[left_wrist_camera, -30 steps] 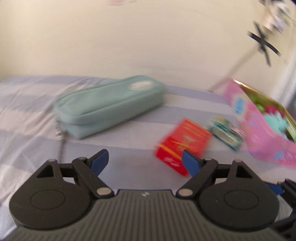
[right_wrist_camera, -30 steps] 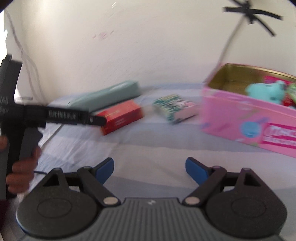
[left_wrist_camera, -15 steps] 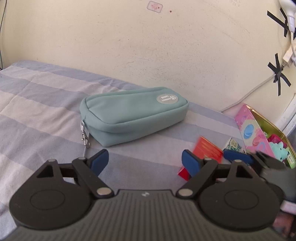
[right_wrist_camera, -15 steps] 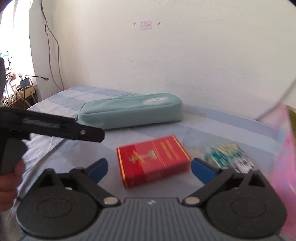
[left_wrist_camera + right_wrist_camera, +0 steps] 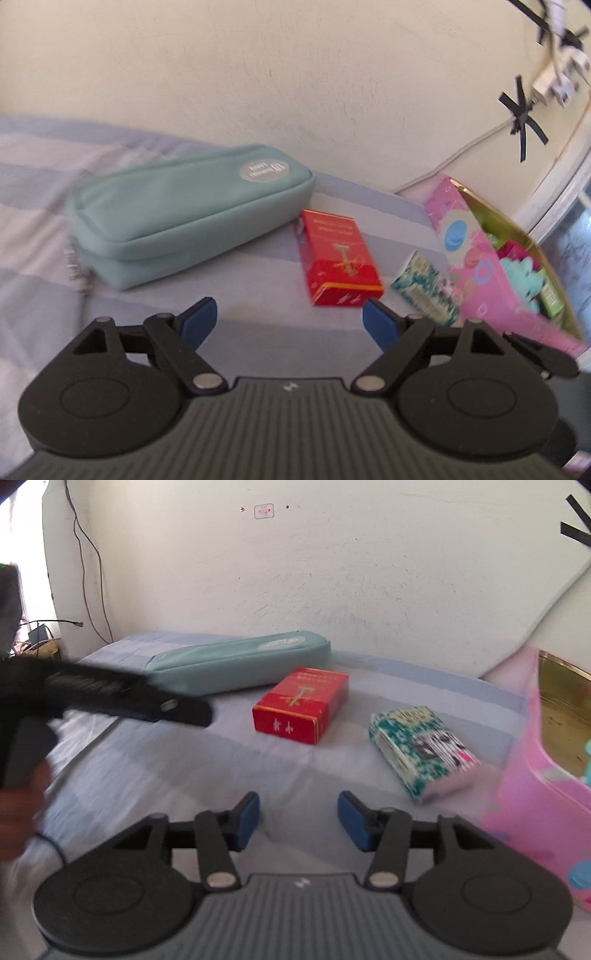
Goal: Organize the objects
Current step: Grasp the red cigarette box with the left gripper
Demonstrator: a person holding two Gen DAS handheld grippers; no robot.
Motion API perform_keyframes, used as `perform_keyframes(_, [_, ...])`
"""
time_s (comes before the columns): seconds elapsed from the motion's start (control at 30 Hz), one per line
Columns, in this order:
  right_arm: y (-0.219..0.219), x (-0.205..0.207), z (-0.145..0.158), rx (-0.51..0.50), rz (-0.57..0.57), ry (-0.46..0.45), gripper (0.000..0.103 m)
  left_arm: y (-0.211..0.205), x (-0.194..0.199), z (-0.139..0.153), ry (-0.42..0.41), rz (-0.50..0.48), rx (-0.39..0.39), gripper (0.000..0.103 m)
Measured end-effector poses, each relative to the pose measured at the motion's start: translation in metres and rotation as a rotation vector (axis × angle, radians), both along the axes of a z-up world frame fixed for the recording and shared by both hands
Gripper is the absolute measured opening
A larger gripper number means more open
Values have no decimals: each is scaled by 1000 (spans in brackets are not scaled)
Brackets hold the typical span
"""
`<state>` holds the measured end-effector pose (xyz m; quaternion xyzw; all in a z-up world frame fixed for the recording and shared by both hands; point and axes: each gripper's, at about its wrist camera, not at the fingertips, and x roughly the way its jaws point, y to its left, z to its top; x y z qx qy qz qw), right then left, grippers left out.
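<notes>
Striped blue bedsheet (image 5: 184, 775) is lying soft and wrinkled against a scuffed cream wall. Resting on it in a row: a padded teal pouch (image 5: 192, 214), a glossy red box (image 5: 338, 264), a speckled green packet (image 5: 421, 751), and a pink tin (image 5: 476, 258). Left gripper (image 5: 290, 321) is hovering open and empty; right gripper (image 5: 298, 819) is closing on nothing.
</notes>
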<state>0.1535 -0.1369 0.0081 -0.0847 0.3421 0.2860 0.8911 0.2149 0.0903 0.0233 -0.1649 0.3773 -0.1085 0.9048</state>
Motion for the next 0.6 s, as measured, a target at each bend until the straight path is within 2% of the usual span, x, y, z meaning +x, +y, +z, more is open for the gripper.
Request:
perform_keyframes(0.07, [5,4,6,-9,-1,-35,60,-1,15,2,27,-19,-29,87])
perform_keyframes(0.13, [12,13,10,3,-4,-50,65,-10,28,7,21,-28,3,86])
perform_keyframes(0.23, [27,35,5,5,-4,-35,68,-26,47,3,30,-57,66,74])
perform_keyframes(0.27, [33,43,1,-7,-10,-37,68,-29,53,-2,52,-63,76,68])
perform_keyframes(0.3, [37,51,-2,-7,-12,-34,68,-32,53,-4,30,-66,84,66])
perform_keyframes(0.37, [43,67,-9,8,-13,-10,67,-39,49,-4,39,-124,35,58])
perform_keyframes(0.4, [45,71,-11,24,-15,-17,57,-41,44,0,43,-114,37,58])
perform_keyframes(0.43, [46,73,-10,40,-11,-12,51,-45,38,6,25,-116,47,58])
perform_keyframes(0.5, [41,69,-6,76,-29,6,51,-57,27,24,-30,-150,61,58])
perform_keyframes(0.6, [23,51,13,89,-40,-95,51,-87,15,59,-123,-207,73,57])
